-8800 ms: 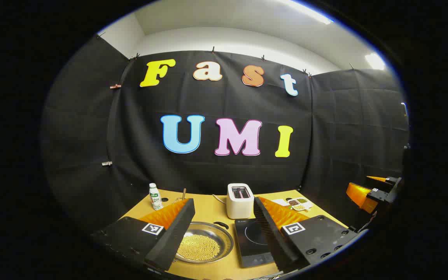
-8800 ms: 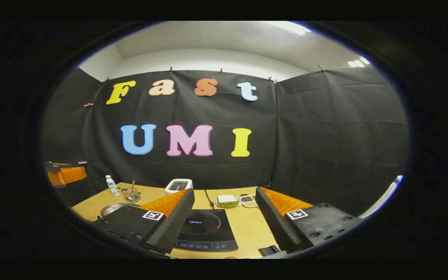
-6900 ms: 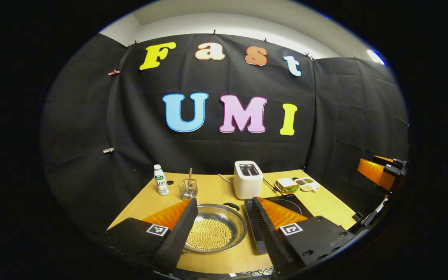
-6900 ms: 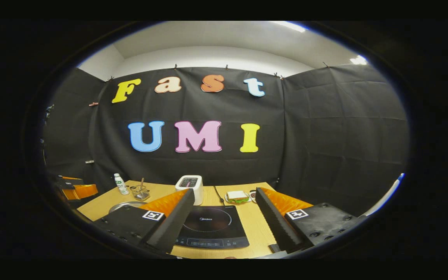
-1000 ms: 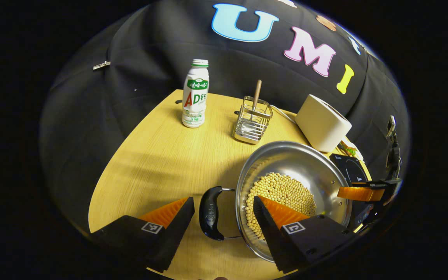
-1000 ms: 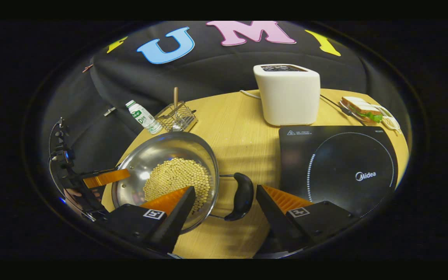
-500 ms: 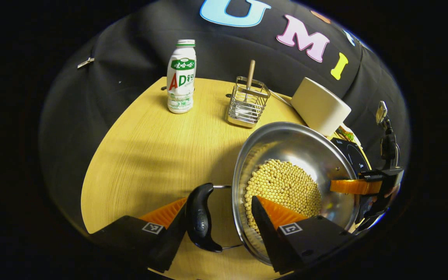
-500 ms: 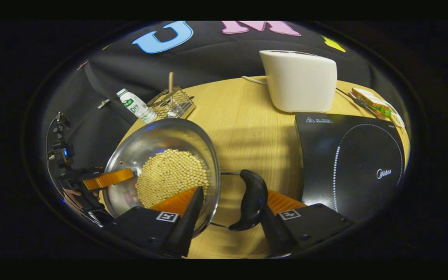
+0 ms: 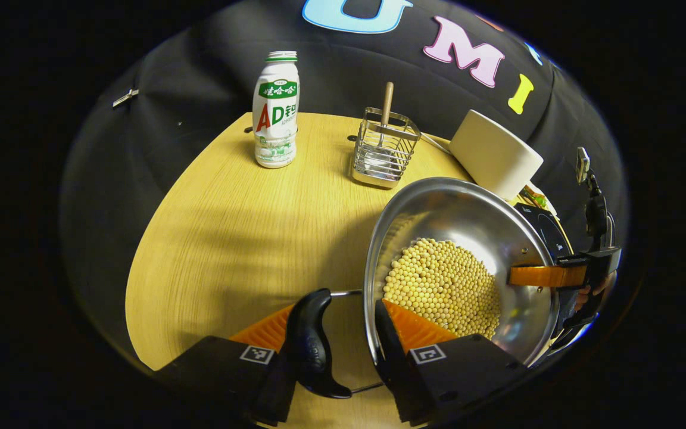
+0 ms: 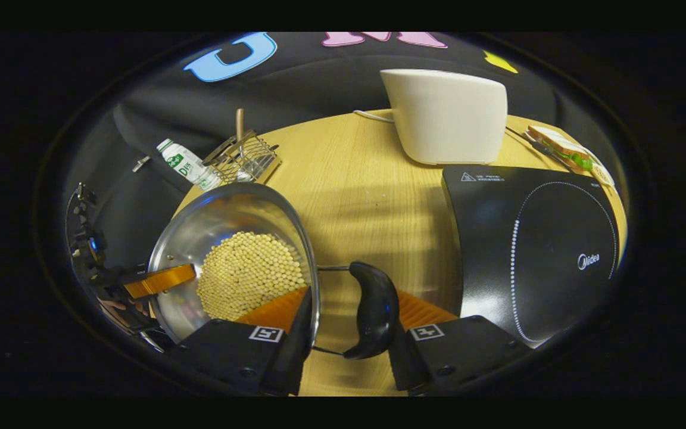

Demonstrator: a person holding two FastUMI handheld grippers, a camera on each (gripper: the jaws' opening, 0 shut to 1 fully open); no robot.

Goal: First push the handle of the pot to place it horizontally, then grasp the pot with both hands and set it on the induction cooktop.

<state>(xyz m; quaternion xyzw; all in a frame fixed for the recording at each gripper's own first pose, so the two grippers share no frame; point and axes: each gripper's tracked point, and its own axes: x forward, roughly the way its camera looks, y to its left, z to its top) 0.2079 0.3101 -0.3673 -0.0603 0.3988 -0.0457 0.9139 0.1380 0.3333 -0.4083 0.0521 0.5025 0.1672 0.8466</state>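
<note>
Step in hand, by the look of it: two-handed grasp before the lift. Left tongs (image 9: 334, 307) are narrowed, pinching the pot's left handle (image 9: 313, 345) against the rim. Right tongs (image 10: 352, 292) do the same on the right handle (image 10: 373, 310). The pot (image 9: 438, 208), holding loose beans (image 9: 444, 283), sits over the desk (image 9: 230, 226) at 9 o'clock of the cooktop (image 10: 533, 250), apart from it; whether it is off the desk can't be told. To do it well: keep both pinches firm and raise both sides together and level, so the beans don't roll. Carry it toward 3 o'clock in the right gripper view and lower it centred on the ring.
</note>
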